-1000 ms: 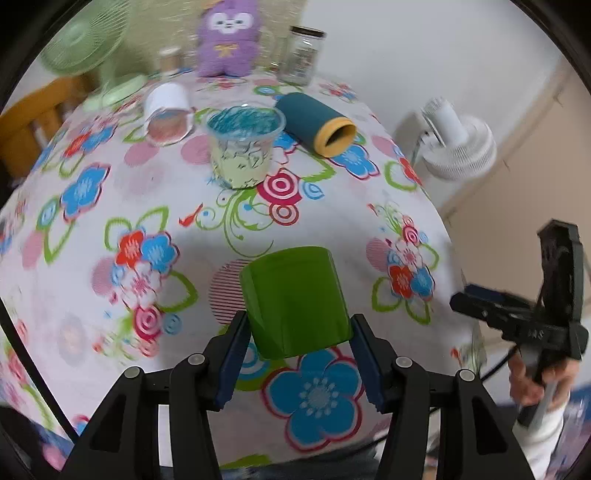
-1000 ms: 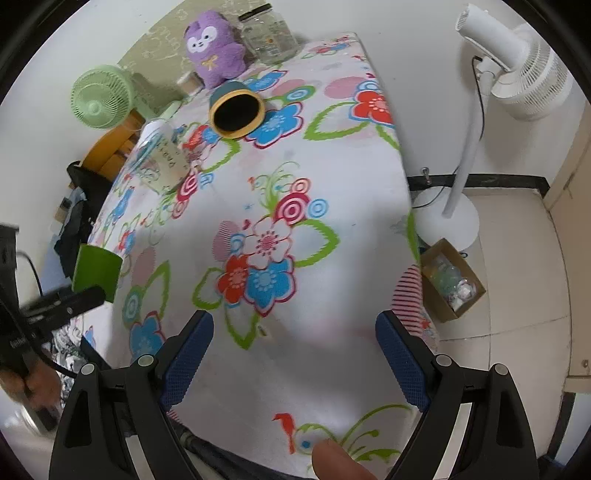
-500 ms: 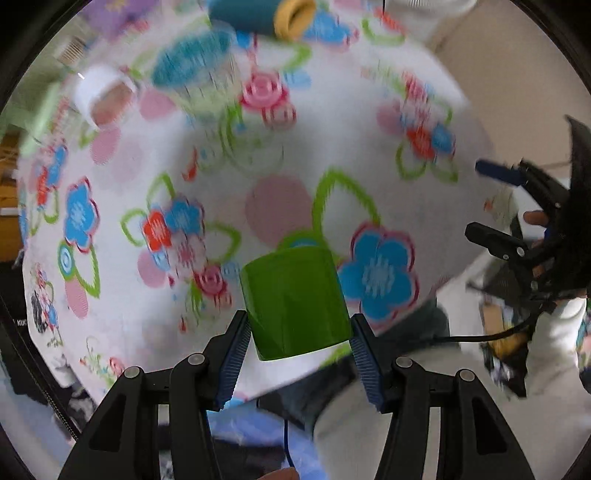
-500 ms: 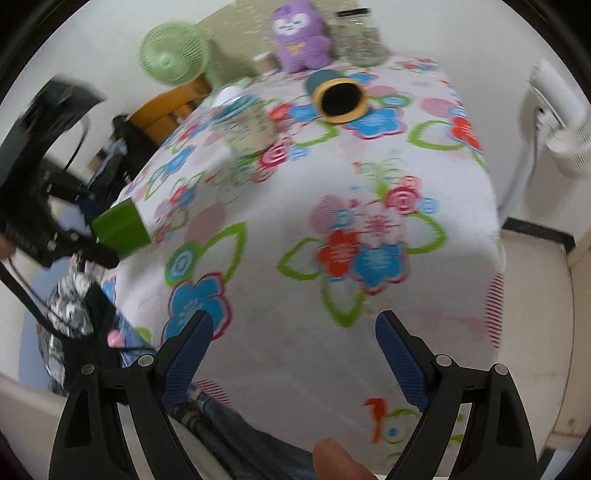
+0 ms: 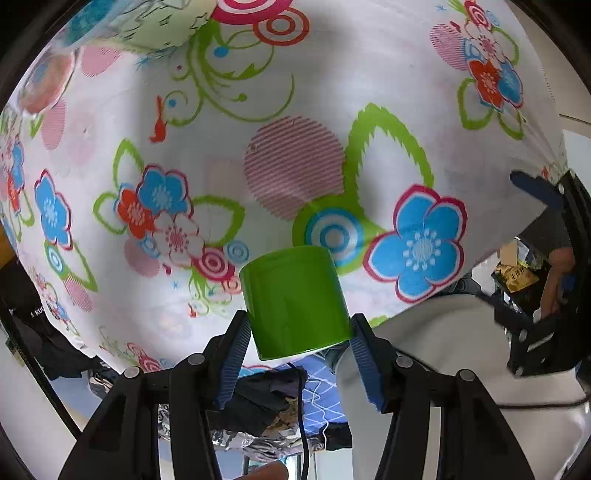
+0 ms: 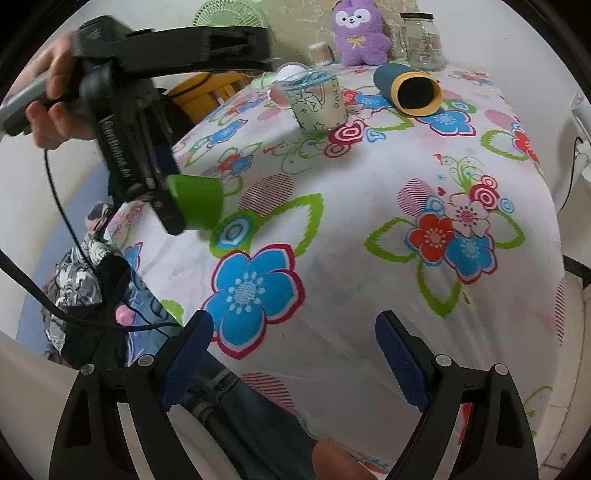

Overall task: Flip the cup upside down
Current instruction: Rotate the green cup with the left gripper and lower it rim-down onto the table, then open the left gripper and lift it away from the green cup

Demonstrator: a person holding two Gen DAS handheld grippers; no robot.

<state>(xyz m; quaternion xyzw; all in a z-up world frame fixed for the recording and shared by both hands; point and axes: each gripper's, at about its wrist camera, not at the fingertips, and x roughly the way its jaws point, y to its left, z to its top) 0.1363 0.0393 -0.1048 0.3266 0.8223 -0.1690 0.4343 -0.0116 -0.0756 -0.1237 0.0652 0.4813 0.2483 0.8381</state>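
While the left gripper [image 5: 297, 345] hangs over the near left edge of the table, these are the details:

Green cup: a plain green cup [image 5: 293, 301] is clamped between the blue pads of the left gripper, lifted clear of the floral tablecloth [image 5: 258, 122]; its closed base points away from the left wrist camera, toward the cloth. From the right wrist view the cup [image 6: 197, 201] lies roughly on its side in the air, just above the table's left edge.

Left tongs: closed on the green cup, one pad on each side wall.

Right tongs: the right gripper [image 6: 293, 358] is spread wide with nothing between its pads, low over the near edge of the table, well apart from the cup.

Around: farther back on the cloth stand a clear printed plastic cup [image 6: 317, 99], a dark teal tube with a yellow rim [image 6: 406, 86] lying on its side, a white cup [image 6: 290, 72] partly behind the plastic one, a purple plush toy [image 6: 360, 31] and a glass jar [image 6: 423, 40] — all well apart from the green cup.

Behind the table: a green fan [image 6: 225, 14] and a yellow chair [image 6: 207, 90].

Hard to make out: the cup's mouth is hidden in both views, and the top of the left wrist view is blurred — the objects there are only smears.
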